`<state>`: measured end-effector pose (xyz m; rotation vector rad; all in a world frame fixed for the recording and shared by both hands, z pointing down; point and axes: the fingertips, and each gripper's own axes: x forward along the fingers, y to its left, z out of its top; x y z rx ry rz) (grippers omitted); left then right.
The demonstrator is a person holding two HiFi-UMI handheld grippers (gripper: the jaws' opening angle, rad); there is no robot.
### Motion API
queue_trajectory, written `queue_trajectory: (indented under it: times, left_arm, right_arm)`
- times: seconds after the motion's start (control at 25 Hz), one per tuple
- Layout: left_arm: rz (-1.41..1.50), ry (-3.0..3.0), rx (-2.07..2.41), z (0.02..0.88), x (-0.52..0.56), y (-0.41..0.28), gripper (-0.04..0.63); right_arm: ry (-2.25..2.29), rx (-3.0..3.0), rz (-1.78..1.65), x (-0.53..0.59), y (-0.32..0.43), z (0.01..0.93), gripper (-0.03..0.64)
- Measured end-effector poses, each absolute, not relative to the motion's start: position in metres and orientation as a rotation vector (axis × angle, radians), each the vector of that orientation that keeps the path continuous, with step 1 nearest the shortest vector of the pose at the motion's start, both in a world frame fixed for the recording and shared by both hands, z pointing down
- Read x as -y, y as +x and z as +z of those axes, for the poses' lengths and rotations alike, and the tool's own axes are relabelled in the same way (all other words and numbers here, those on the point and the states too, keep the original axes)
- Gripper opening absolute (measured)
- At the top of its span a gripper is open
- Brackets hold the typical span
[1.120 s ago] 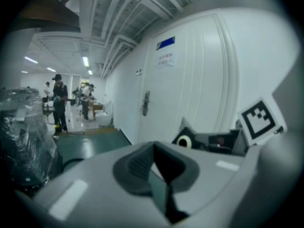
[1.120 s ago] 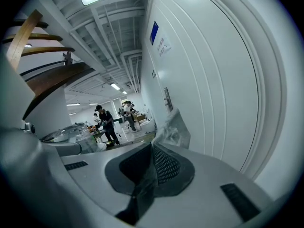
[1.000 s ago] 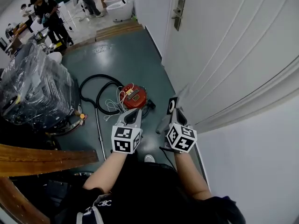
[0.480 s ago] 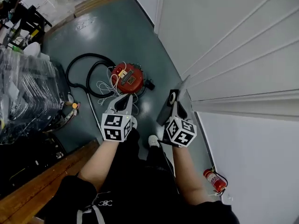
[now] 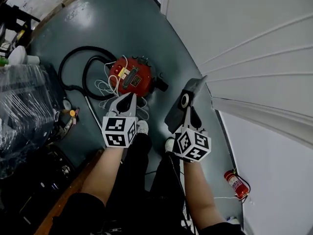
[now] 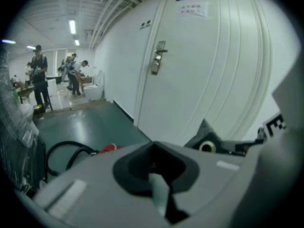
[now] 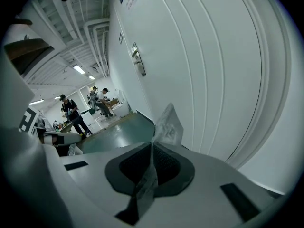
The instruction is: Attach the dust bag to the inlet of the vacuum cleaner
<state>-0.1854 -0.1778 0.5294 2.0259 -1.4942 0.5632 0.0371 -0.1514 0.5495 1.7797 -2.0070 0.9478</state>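
Grey flat dust bag [image 5: 192, 91] in right gripper [image 5: 188, 111]; round red vacuum cleaner [image 5: 132, 77]

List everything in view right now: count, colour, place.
vacuum cleaner: 1, red, on the floor
hose: 1, black, looped left of the vacuum cleaner
cord: 1, white, tangled beside the vacuum cleaner
dust bag: 1, dark grey with a round collar, held up to the right of the vacuum cleaner
fire extinguisher: 1, red, on the floor by the wall
door: 1, white, metal handle
wrapped load: 1, clear plastic wrap, far left
bystanders: at least three, nearest in dark clothing, far end of the room
left hand-held gripper: 1, grey, shut, nothing seen in it
right hand-held gripper: 1, grey, shut on the dust bag
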Motion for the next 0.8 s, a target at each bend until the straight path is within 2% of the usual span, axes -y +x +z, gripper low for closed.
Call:
queue_trajectory:
  times: [0.36, 0.56, 0.6, 0.64, 0.8]
  left_arm:
    - [0.727, 2.002, 1.47, 0.666, 0.213, -0.214, 0.0]
    - [0.845, 1.954, 1.475, 0.71, 0.224, -0.238, 0.003]
    - [0.857, 1.952, 1.472, 0.714, 0.227, -0.241, 0.021]
    - [0.869, 1.955, 1.462, 0.717, 0.23, -0.244, 0.077]
    - [0.96, 2.004, 1.368, 0.73, 0.24, -0.245, 0.151]
  right_arm:
    - [1.747, 1.935, 0.965, 0.171, 0.019, 0.671, 0.011]
    - [1.749, 1.883, 1.008, 0.174, 0.019, 0.712, 0.011]
    - [1.75, 1.876, 1.01, 0.175, 0.019, 0.716, 0.011]
    - [1.753, 1.87, 1.011, 0.175, 0.019, 0.718, 0.011]
    - [1.765, 1.852, 1.013, 0.178, 0.02, 0.723, 0.011]
